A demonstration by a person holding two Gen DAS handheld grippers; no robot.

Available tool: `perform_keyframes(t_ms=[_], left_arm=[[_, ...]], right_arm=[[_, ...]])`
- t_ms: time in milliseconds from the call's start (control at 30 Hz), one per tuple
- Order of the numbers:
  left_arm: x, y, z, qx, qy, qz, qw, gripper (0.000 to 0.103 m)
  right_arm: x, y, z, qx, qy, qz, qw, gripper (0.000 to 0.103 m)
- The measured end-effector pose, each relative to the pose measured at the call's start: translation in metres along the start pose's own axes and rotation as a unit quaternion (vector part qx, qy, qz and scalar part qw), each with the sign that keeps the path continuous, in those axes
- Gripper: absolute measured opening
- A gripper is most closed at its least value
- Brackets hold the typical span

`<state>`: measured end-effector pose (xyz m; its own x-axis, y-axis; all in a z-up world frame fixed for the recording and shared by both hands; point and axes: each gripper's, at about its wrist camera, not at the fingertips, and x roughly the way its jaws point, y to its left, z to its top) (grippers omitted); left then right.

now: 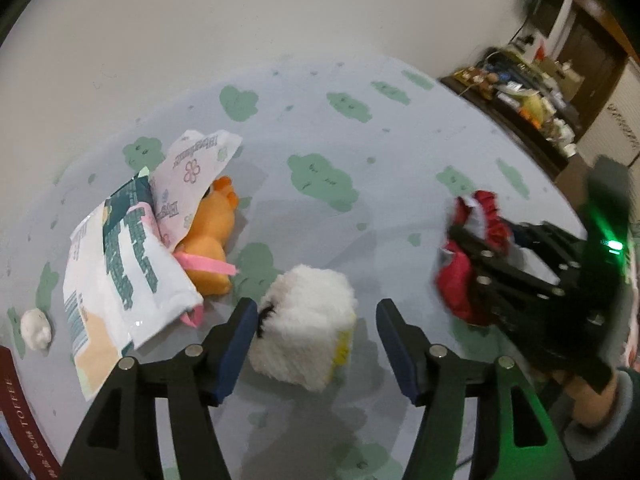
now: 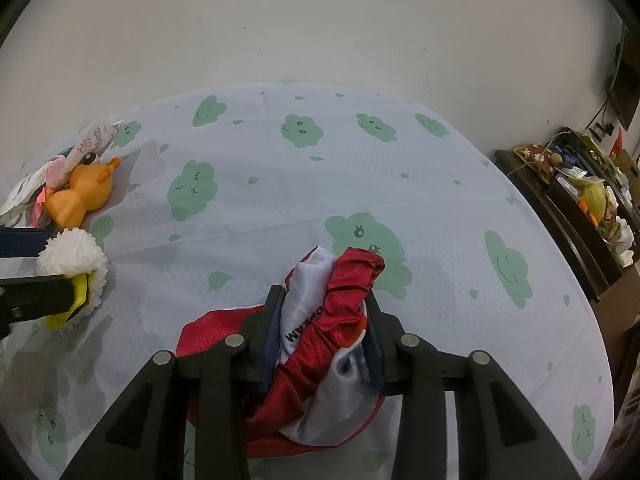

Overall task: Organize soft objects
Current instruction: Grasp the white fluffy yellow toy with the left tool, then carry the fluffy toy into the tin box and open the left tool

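Observation:
My left gripper (image 1: 316, 320) is open around a white fluffy plush (image 1: 306, 326) with a yellow patch, lying on the cloud-print cloth; it also shows in the right wrist view (image 2: 74, 258). My right gripper (image 2: 322, 304) is shut on a red and white satin garment (image 2: 332, 312), held above the cloth; it also shows in the left wrist view (image 1: 476, 264). An orange plush duck (image 1: 212, 240) lies at the left under soft tissue packs (image 1: 132, 264); the duck also shows in the right wrist view (image 2: 82, 196).
A small white ball (image 1: 36, 328) lies at the far left near a dark red box (image 1: 16, 408). A cluttered dark shelf (image 2: 580, 196) stands at the right beyond the table edge. A pale wall runs behind the table.

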<state>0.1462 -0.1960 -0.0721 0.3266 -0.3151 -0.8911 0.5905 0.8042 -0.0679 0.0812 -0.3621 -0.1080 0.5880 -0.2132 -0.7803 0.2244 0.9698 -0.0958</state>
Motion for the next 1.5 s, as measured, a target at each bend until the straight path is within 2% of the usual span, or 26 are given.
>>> perform_keyframes(t_ms=[200,333,367,400,533,767,1033,1233,1500], left_arm=[[0.024,-0.001,0.0,0.004,0.015,0.002,0.9999,0.063],[0.025,-0.002,-0.005,0.001,0.002,0.009,1.0,0.063],[0.024,-0.001,-0.006,-0.004,0.0,0.009,1.0,0.062],[0.023,0.001,-0.007,-0.007,0.0,0.008,0.9999,0.05],[0.019,0.0,-0.01,-0.006,0.004,0.015,0.9999,0.049],[-0.005,-0.004,-0.016,-0.016,-0.02,0.014,0.9996,0.049],[-0.041,-0.004,-0.029,-0.004,-0.041,0.073,0.9965,0.049],[-0.068,0.017,-0.044,-0.029,-0.049,0.075,0.9956,0.049],[-0.116,0.06,-0.069,-0.071,-0.074,0.097,0.99,0.049]], right_arm=[[0.001,0.0,0.0,0.0,0.0,0.0,1.0,0.036],[0.001,-0.002,-0.001,0.002,0.001,0.003,1.0,0.036],[0.001,-0.002,-0.001,0.003,0.001,0.004,1.0,0.036],[0.001,-0.002,-0.001,0.004,0.001,0.004,1.0,0.036],[0.001,-0.002,-0.001,0.002,0.001,0.003,1.0,0.037],[0.001,-0.003,-0.001,0.004,0.002,0.006,1.0,0.037],[0.001,-0.001,0.0,-0.002,0.002,-0.003,1.0,0.037],[0.001,-0.001,0.0,-0.004,0.001,-0.006,1.0,0.037],[0.0,0.0,-0.001,-0.008,0.0,-0.011,1.0,0.037]])
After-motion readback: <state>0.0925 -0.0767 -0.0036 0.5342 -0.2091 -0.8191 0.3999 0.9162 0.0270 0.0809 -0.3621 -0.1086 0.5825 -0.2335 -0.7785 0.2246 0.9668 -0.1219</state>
